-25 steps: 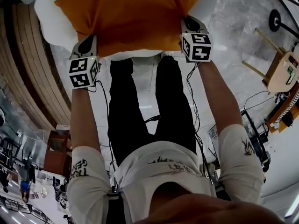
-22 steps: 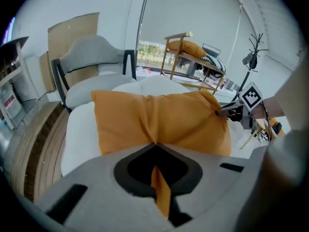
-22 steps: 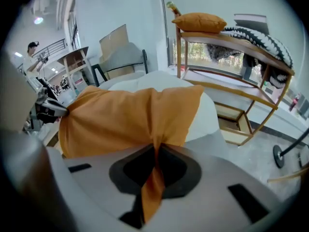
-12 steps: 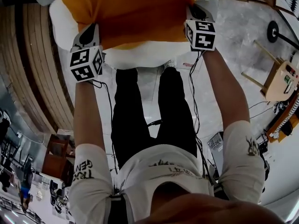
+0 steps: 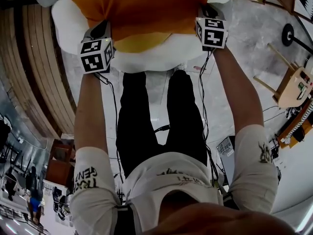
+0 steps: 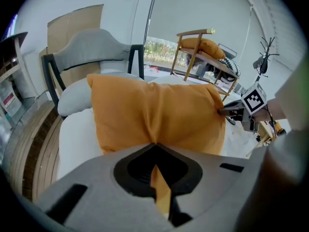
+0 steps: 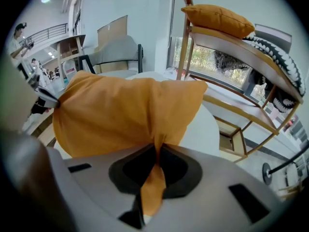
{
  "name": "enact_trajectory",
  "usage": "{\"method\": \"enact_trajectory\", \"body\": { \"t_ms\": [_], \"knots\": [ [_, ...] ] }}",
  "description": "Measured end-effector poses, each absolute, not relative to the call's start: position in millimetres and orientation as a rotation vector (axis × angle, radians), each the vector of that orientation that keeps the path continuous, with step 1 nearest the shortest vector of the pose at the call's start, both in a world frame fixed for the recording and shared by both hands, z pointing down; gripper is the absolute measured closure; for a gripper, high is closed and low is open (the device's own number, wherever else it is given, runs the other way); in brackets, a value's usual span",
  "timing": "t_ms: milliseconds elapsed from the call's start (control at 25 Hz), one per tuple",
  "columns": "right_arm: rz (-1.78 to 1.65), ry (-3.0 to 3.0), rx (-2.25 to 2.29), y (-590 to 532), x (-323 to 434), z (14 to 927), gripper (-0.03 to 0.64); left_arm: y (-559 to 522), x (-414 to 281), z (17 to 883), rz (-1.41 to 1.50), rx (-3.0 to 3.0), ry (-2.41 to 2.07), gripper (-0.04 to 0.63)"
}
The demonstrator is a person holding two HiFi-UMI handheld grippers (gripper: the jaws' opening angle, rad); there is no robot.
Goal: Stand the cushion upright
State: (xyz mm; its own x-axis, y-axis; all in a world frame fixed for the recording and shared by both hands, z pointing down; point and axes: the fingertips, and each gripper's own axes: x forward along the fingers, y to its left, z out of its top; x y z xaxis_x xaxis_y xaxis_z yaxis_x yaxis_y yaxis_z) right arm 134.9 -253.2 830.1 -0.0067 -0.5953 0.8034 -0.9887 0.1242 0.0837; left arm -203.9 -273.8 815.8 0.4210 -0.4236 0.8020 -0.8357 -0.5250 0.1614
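A: Both grippers and the orange cushion (image 5: 142, 9) sit farther over the white seat (image 5: 156, 58) than a second ago, and more of the seat's near edge now shows bare.

B: Nearest to us, our legs (image 5: 146, 116) stand just short of that seat. How do the tongs stand?

A: We have the left gripper (image 6: 159, 187) clenched on the cushion's near left corner, with a fold of orange cloth pinched between its jaws.

B: We have the right gripper (image 7: 150, 187) clamped the same way on the near right corner, with cloth running through its jaws.

A: Between them the cushion hangs over the seat, held by those two corners. We cannot tell whether its far edge touches the seat.

B: Behind the seat we see the grey backrest (image 6: 91, 50) in its dark frame. Off to the seat's right stands a wooden rack (image 7: 231, 47).
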Motion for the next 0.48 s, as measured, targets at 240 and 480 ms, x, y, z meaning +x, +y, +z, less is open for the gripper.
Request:
{"method": "enact_trajectory", "body": {
  "t_ms": [240,480],
  "knots": [
    [0.693,-1.686,1.511,-245,132,856,0.572,-271,-212,841,0.987,2.059,-1.111,0.571],
    [0.755,-1.706,1.505,-250,135,862,0.526,-278,-215,855,0.997,1.955,-1.188,0.568]
  ]
}}
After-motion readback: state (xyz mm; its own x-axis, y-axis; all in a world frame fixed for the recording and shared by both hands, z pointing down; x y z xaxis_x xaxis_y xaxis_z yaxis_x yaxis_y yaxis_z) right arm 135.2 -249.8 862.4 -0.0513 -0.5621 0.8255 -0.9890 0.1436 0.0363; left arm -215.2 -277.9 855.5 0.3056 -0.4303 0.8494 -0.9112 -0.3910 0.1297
